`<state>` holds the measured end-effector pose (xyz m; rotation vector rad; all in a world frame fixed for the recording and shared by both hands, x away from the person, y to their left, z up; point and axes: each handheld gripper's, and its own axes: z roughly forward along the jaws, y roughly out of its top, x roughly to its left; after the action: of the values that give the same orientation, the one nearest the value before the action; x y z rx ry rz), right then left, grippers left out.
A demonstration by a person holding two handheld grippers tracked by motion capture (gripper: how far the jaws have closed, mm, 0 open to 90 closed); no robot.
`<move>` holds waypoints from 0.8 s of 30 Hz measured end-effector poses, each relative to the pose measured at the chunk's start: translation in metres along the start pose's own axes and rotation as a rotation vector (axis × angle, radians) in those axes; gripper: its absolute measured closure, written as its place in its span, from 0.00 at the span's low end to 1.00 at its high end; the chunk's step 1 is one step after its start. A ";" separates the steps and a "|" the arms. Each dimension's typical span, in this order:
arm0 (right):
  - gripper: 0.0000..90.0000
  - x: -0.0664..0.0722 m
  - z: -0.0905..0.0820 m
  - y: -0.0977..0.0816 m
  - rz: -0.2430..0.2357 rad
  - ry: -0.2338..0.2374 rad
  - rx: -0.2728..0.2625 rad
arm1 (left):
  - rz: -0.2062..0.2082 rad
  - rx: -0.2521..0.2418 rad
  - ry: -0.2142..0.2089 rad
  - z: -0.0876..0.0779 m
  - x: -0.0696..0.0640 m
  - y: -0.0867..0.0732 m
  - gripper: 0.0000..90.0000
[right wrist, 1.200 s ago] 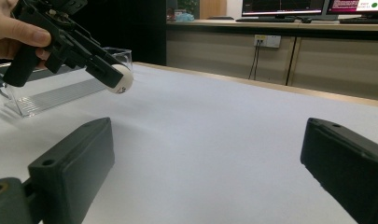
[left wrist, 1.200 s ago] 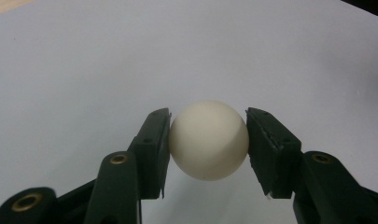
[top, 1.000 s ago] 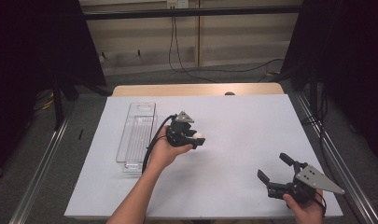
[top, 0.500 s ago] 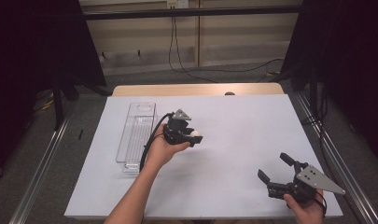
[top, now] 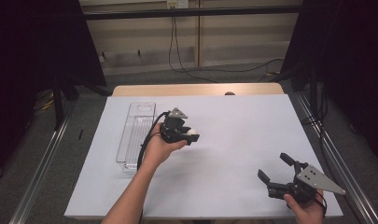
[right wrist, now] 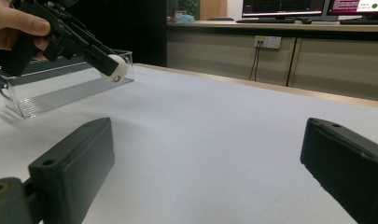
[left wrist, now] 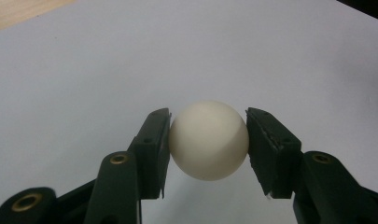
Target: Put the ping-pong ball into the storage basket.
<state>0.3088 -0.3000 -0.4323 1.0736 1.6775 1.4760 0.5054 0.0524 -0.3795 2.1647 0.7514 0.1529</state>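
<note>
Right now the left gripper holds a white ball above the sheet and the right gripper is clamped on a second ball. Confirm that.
Not quite. The right gripper holds nothing: its jaws stand open over the white sheet in the right gripper view. The left gripper does hold the white ball.

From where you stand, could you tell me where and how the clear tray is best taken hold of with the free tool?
Grip the clear tray by its thin upright side wall, on the long side facing the middle of the table, coming down from above. The tray is long, narrow and open-topped, so a wall fits between open jaws. The right tool is open and holds nothing; the left tool already holds the white ball.
</note>
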 end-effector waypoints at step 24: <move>0.03 0.000 0.000 0.000 0.001 0.001 -0.001 | -0.017 0.004 0.037 -0.017 0.012 0.004 0.57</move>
<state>0.3091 -0.3000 -0.4324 1.0737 1.6773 1.4782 0.5113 0.0684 -0.3669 2.1643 0.7917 0.1831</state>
